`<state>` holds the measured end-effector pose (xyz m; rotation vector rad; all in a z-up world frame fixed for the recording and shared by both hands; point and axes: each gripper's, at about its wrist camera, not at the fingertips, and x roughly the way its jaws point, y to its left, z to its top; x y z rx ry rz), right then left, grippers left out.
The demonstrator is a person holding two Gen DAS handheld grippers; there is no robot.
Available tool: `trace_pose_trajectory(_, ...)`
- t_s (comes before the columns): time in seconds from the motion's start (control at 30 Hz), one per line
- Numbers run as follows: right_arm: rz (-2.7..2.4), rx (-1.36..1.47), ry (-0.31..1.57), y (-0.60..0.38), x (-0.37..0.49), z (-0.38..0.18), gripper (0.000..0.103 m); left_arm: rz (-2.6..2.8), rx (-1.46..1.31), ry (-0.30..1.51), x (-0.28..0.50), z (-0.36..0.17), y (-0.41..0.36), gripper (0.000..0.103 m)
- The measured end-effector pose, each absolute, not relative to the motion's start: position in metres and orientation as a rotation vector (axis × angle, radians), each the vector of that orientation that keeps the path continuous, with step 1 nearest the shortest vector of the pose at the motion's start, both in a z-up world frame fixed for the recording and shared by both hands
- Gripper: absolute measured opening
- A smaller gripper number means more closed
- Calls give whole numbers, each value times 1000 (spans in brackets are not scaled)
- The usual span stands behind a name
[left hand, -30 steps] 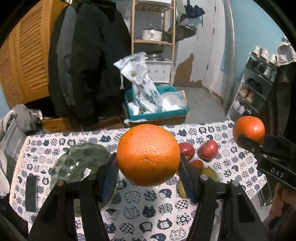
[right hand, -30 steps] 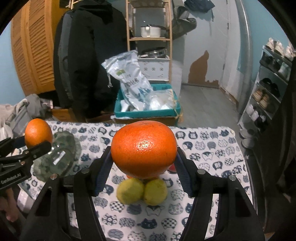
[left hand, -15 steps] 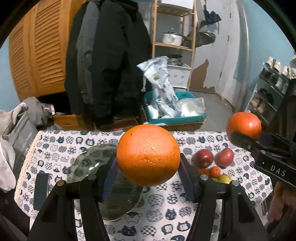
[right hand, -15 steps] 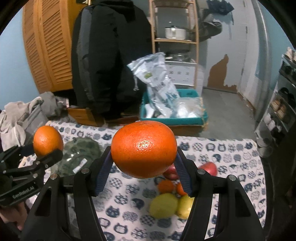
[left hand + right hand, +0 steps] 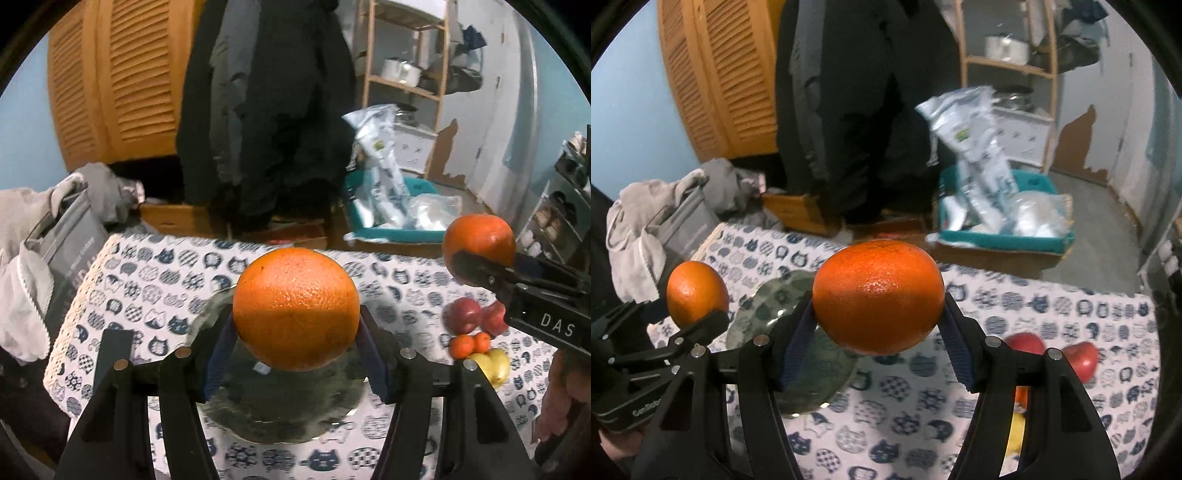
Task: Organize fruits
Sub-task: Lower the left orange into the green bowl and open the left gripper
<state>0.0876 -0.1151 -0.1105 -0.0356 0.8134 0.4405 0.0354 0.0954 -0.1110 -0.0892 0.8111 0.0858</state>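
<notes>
Item: two oranges, both aloft above a table under a cat-print cloth (image 5: pixel 177 266). The left orange (image 5: pixel 295 308) sits clamped between the pads of the left gripper (image 5: pixel 295 354), fingers partly closed to the fruit's width, directly over a green glass plate (image 5: pixel 280 417). The right orange (image 5: pixel 878 297) is clamped likewise in the right gripper (image 5: pixel 877 350), hanging just right of that plate, whose rim shows below its left finger. Remaining stock, on the cloth to the right of the plate: two red apples (image 5: pixel 463 314), two small tangerines (image 5: pixel 471 345), yellow lemons (image 5: pixel 491 363), huddled together and touching. Background: dark coats, louvred wooden doors, teal bin of plastic bags, shelf unit. Step in hand, as judged: delivery of oranges to the plate. Handling advice: lower each fruit until it rests on the glass before easing the pads apart, since round fruit rolls; set one orange at a time, left first, leaving room beside it for the second.
</notes>
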Motion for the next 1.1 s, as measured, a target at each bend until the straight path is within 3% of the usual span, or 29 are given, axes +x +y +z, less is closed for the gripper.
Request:
trace_pose_trajectory(0.43, 518, -61, 962, -51, 118, -172, 65, 183, -159, 996, 62, -189, 164, 64)
trace_pose_trajectory(1.1, 543, -85, 1069, -24, 128, -220, 65, 150, -243, 1226, 92, -277, 173, 64)
